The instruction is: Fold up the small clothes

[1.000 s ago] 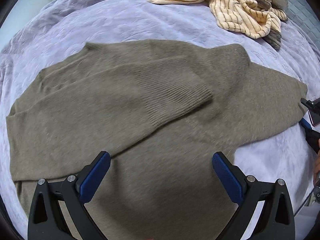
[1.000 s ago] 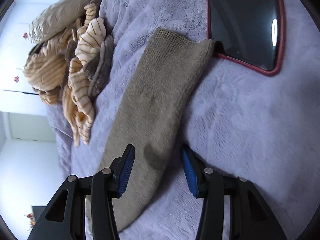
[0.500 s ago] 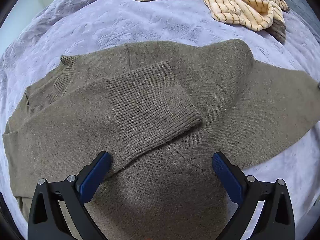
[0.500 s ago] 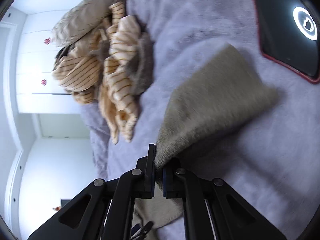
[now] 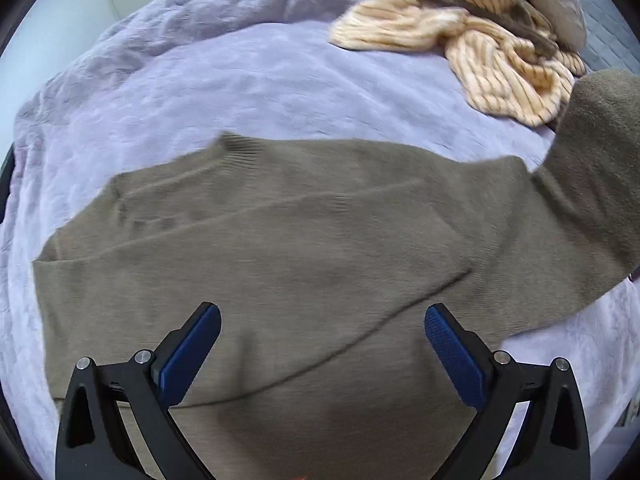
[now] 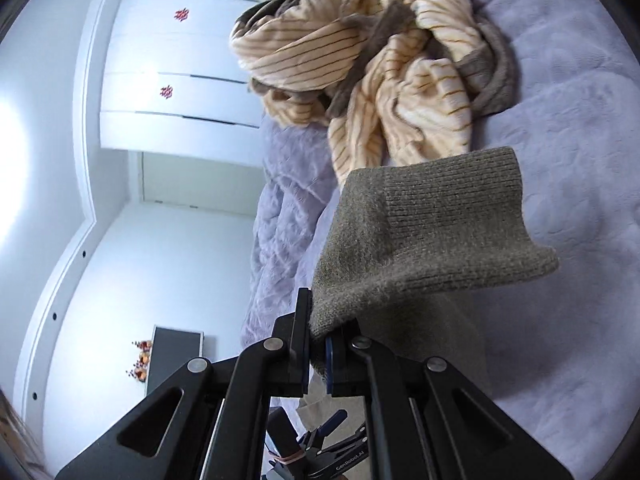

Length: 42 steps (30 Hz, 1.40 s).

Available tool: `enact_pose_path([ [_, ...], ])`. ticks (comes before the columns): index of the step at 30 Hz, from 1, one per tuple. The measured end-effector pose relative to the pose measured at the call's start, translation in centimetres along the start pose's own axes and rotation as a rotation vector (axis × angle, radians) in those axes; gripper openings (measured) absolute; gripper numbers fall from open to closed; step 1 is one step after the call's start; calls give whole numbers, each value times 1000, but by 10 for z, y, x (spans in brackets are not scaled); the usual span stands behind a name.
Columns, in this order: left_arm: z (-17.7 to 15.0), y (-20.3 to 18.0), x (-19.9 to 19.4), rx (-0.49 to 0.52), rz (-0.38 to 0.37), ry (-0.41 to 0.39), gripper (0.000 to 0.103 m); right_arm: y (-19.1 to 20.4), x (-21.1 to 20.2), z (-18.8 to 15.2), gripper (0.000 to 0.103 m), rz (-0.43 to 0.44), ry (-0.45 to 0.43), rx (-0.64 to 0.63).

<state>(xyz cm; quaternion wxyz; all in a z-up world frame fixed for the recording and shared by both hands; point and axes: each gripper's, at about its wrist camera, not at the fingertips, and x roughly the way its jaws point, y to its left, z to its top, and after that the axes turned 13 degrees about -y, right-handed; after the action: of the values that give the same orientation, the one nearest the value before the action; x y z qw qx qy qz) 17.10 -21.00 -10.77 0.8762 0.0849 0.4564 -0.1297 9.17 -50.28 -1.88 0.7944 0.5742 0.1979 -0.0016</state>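
The right gripper [image 6: 318, 336] pinches the olive sleeve [image 6: 432, 240], its ribbed cuff hanging free above the lilac bedspread [image 6: 580, 160]. A striped cream garment [image 6: 400, 92] lies crumpled toward the bed's far edge.

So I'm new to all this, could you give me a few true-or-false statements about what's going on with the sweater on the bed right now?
1. The right gripper is clamped on the sweater's sleeve. True.
2. The left gripper is pinching the sweater. False: it is open above it, holding nothing.
3. The striped clothes are neatly folded. False: they lie in a crumpled heap.
4. The blanket under the sweater is lilac. True.
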Motion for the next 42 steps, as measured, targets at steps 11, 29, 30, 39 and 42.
enact_pose_path([
  [11, -44, 167, -44, -162, 74, -13, 102, 106, 110, -146, 6, -62, 254, -410],
  [29, -109, 269, -33, -278, 118, 43, 102, 70, 225, -389, 48, -354, 608, -1104],
  [30, -108, 266, -33, -279, 105, 40, 102, 71, 223, -385, 49, -353, 603, -1070],
  [39, -108, 247, -27, -254, 80, 61, 102, 32, 214, -303, 30, -323, 474, -392],
  [42, -110, 260, -39, -268, 95, 43, 102, 33, 219, -299, 8, -286, 453, -334],
])
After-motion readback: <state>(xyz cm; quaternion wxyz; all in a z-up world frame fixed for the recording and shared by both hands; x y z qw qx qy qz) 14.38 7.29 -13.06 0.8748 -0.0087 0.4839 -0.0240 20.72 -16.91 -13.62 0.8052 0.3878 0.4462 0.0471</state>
